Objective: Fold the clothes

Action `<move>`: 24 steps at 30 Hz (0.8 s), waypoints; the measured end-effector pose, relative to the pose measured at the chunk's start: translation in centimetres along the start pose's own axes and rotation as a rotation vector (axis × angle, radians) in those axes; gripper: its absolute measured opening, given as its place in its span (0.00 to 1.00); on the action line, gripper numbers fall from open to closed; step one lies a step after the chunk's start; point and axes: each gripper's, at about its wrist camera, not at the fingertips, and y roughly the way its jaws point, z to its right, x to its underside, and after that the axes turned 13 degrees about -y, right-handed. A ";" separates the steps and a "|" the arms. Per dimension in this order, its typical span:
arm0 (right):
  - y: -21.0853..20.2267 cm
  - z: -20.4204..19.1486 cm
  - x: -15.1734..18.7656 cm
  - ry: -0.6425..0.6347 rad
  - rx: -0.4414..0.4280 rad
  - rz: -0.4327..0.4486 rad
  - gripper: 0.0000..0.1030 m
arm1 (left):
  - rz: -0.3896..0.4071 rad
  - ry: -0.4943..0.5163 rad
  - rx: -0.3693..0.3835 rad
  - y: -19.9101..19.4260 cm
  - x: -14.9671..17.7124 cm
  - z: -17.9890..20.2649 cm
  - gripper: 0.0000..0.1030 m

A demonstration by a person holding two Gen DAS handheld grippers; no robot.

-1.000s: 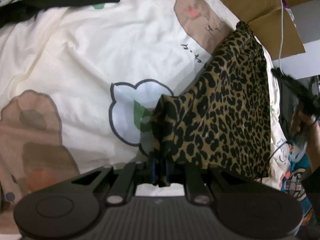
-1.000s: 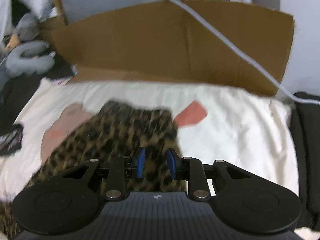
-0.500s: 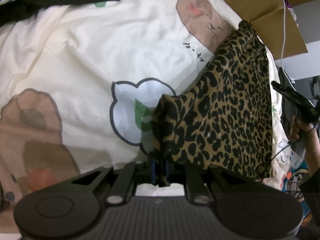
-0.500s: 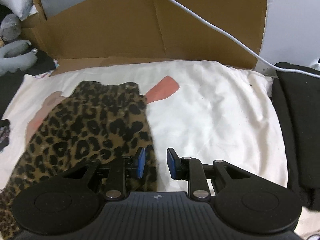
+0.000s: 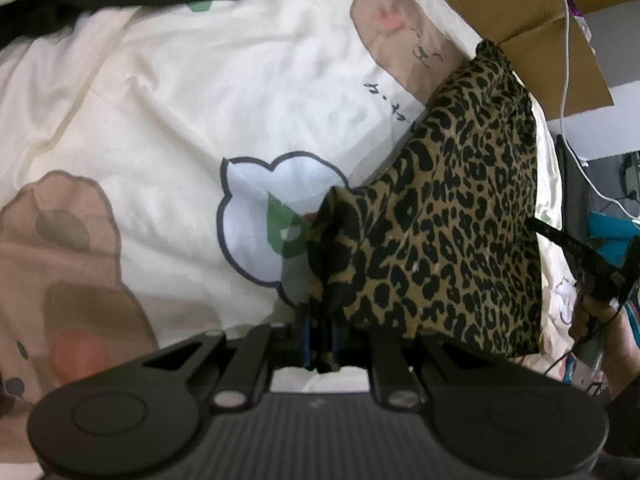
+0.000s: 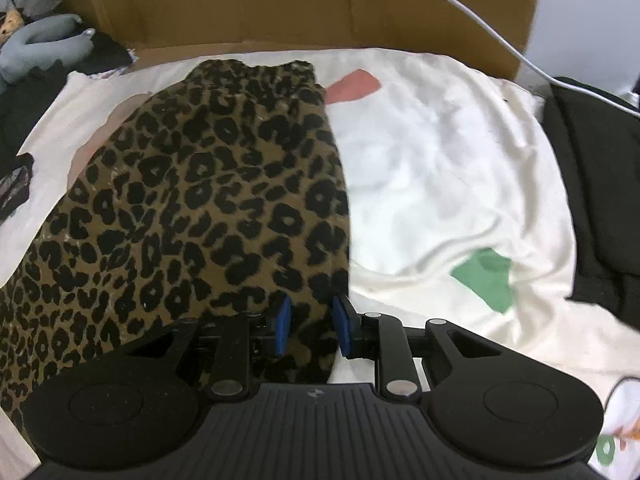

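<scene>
A leopard-print garment (image 5: 452, 216) lies stretched on a cream bedsheet with cartoon prints (image 5: 160, 120). My left gripper (image 5: 320, 340) is shut on one corner of the garment and holds it slightly raised. In the right wrist view the garment (image 6: 192, 200) fills the left half. My right gripper (image 6: 309, 324) is open, its blue pads either side of the garment's near right corner, with cloth between them. The right gripper also shows in the left wrist view (image 5: 580, 260), held by a hand at the garment's right edge.
A brown cardboard sheet (image 6: 320, 0) stands along the far edge of the bed, with a white cable (image 6: 500, 40) across it. Black fabric (image 6: 600, 180) lies at the right. A grey plush toy (image 6: 40, 44) and dark clothes sit at far left.
My right gripper has moved down and left to the garment's near right corner, its open pads now around the cloth. The left gripper has kept its hold and hardly moved.
</scene>
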 end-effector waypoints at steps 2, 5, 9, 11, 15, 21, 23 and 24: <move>-0.7 0.3 0.4 0.045 -0.015 0.009 0.29 | 0.000 0.002 -0.006 0.1 0.0 0.1 0.10; -2.1 0.9 1.5 0.113 -0.057 0.025 0.29 | 0.000 0.009 -0.012 0.1 0.2 0.3 0.10; -3.5 1.4 3.3 0.179 -0.098 0.025 0.29 | -0.002 0.008 -0.019 0.0 0.3 0.3 0.11; -4.2 1.5 4.1 0.205 -0.124 0.022 0.30 | -0.001 0.003 -0.020 0.0 0.3 0.2 0.11; -5.3 1.3 5.5 0.236 -0.180 0.003 0.30 | 0.004 0.004 -0.028 -0.1 0.4 0.3 0.11; -6.0 1.5 6.9 0.265 -0.257 -0.048 0.32 | 0.006 0.006 -0.038 -0.1 0.4 0.5 0.11; -6.3 1.6 7.5 0.275 -0.272 -0.058 0.38 | 0.007 0.003 -0.039 -0.1 0.4 0.4 0.11; -6.4 1.6 7.7 0.277 -0.279 -0.061 0.38 | 0.007 0.002 -0.039 -0.1 0.5 0.4 0.11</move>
